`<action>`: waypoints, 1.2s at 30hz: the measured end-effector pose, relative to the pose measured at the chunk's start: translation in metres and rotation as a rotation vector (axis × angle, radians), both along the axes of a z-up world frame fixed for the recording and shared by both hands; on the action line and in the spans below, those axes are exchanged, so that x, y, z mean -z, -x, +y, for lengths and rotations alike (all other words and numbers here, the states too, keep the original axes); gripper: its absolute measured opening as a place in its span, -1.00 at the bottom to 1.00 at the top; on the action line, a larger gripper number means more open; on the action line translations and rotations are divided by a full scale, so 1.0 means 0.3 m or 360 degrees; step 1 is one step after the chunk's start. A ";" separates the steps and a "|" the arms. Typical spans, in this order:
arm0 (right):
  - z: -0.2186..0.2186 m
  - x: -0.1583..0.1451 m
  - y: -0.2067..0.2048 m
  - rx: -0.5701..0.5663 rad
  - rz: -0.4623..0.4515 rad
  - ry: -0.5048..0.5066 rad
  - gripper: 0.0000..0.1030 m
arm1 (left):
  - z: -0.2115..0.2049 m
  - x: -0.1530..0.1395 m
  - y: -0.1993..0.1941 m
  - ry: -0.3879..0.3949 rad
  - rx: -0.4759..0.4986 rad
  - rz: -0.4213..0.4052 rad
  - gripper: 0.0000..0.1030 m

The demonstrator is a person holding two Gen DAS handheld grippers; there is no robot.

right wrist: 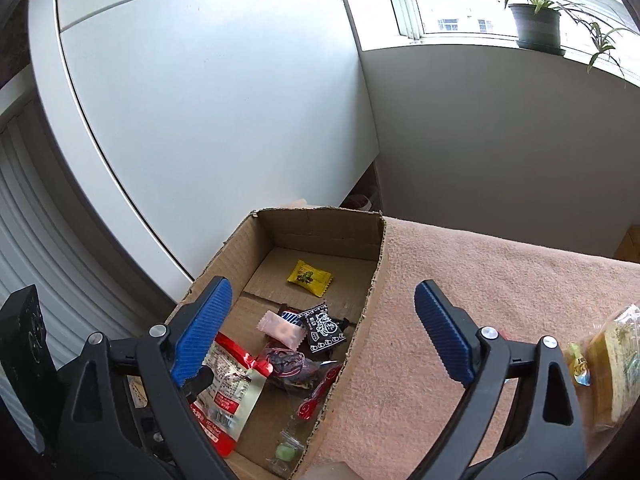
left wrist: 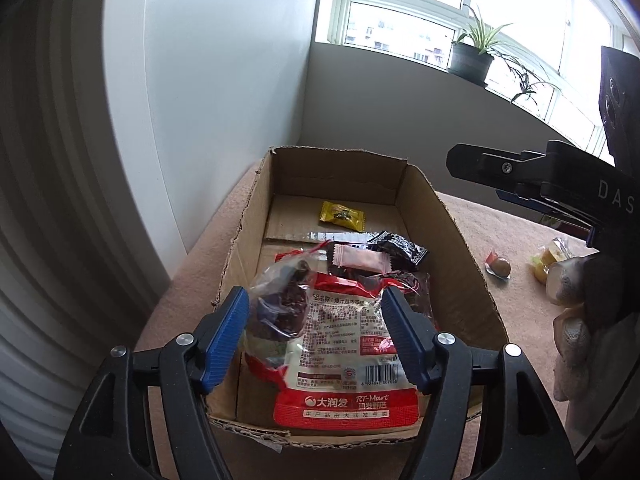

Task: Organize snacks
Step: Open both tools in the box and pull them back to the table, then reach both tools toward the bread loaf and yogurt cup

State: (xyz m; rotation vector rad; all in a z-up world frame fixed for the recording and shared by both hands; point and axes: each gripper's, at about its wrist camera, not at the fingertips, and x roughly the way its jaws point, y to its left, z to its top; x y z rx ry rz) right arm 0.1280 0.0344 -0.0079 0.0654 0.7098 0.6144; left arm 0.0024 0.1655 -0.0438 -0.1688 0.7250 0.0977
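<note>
Both tongs hang over one cardboard box (left wrist: 452, 216) on the pink-covered desk (right wrist: 500, 264). The left tongs (left wrist: 316, 328) stand wide, blue pads (left wrist: 226, 332) either side of a red pouch (left wrist: 344, 360) and a clear bag of dark pieces (left wrist: 280, 300), which lie in the box below them; whether a pad touches either is hard to tell. The right tongs (right wrist: 320, 328) are wide too and hold nothing, their left pad over the box, their right pad over the desk beside it.

Counted in the box: one red pouch, one clear bag, one pink candy (left wrist: 360, 260), one black packet (left wrist: 400, 250), one yellow packet (left wrist: 342, 216) alone at the far end beyond the left tongs, and one green candy (right wrist: 285, 452) in the near corner, seen only from the right wrist.

On the desk, right of the left tongs, lie one brown wrapped sweet (left wrist: 500, 267) and yellow wrapped cakes (left wrist: 550, 260), perhaps two. One potted plant (right wrist: 538, 26) stands on the sill.
</note>
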 end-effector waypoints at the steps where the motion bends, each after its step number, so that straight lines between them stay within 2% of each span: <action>1: -0.015 0.001 -0.003 0.0007 0.0006 -0.0002 0.84 | -0.001 -0.003 0.000 0.0005 0.0001 -0.0003 0.33; 12: -0.291 -0.008 -0.002 0.0119 0.0038 -0.0015 0.84 | -0.073 -0.051 0.007 0.0048 0.0054 -0.0076 0.33; 25: -0.613 0.083 -0.026 0.0231 0.0250 -0.0139 0.83 | -0.386 -0.074 -0.052 -0.0015 0.0302 -0.0079 0.33; 29: -0.655 0.122 -0.039 0.0226 0.0357 -0.0186 0.44 | -0.463 -0.053 -0.075 -0.0028 0.0359 -0.0039 0.33; 36: -0.707 0.140 -0.022 0.0229 0.0385 -0.0208 0.44 | -0.536 -0.022 -0.117 -0.0015 0.0393 0.0029 0.33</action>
